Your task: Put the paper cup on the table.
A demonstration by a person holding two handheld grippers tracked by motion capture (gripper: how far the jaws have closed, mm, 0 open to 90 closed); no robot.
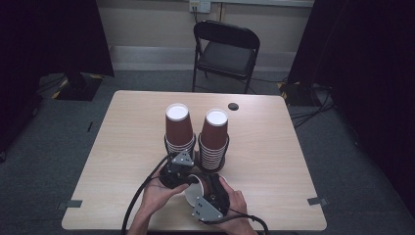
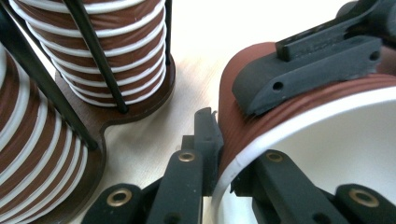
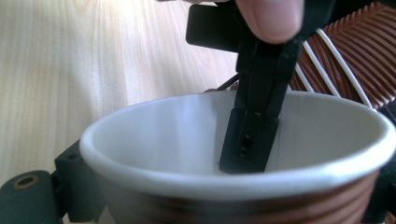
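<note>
A brown paper cup (image 1: pixel 195 190) with a white inside lies tipped on its side near the table's front edge, held between both grippers. My left gripper (image 1: pixel 186 180) is shut on its rim (image 2: pixel 233 168), one jaw outside the brown wall and one inside the cup (image 3: pixel 187 121). My right gripper (image 1: pixel 204 188) spans the cup's body from the other side. Its upper jaw pad (image 2: pixel 303 70) lies flat on the ribbed wall, so it is shut on the cup. Just behind stand two stacks of the same cups (image 1: pixel 177 128) (image 1: pixel 214 138), upside down in a wire-and-wood holder (image 2: pixel 140 109).
The wooden table (image 1: pixel 122 147) has a small round hole (image 1: pixel 233 106) at the back. A black folding chair (image 1: pixel 225 49) stands beyond it. The cup stacks (image 2: pixel 116 46) sit very close to the left gripper. A thumb (image 3: pixel 271 18) rests on the left gripper.
</note>
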